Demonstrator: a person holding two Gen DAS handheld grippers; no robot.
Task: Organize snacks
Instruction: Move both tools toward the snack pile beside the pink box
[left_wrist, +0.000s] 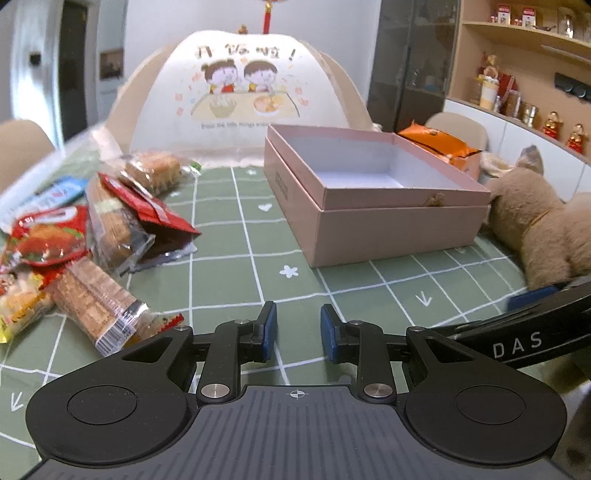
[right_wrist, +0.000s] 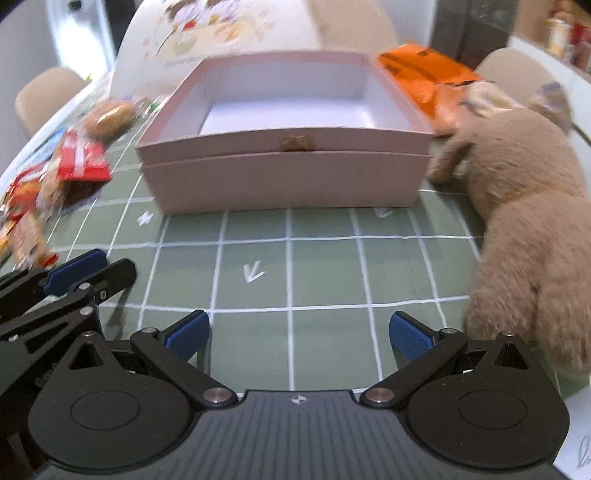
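A pink box (left_wrist: 373, 206) is sitting open on the green checked table (left_wrist: 229, 236), its white inside holding nothing. To its left a heap of snacks (left_wrist: 92, 236) is lying loose on the cloth — red packets, clear-wrapped wafer bars, a wrapped cake (left_wrist: 153, 171) at the far end. Crowding the box's right side, a brown plush toy (left_wrist: 535, 221) is sprawling with a paw against the box corner, and an orange bag (left_wrist: 439, 146) is resting behind the box's far right edge. A folding mesh food cover (left_wrist: 240, 92) with a cartoon of two children is standing just behind everything.

The left hand-held gripper (left_wrist: 298, 328) is hovering low over bare cloth, its blue pads a small gap apart and gripping nothing. The right hand-held gripper (right_wrist: 299, 336) is spreading its fingers wide, likewise holding nothing, facing the box front squarely.

Only the left view is showing the shelves of jars and figurines (left_wrist: 517, 92) along the right wall; only the right view is showing the left tool from the side, low at its left edge beside the snacks.
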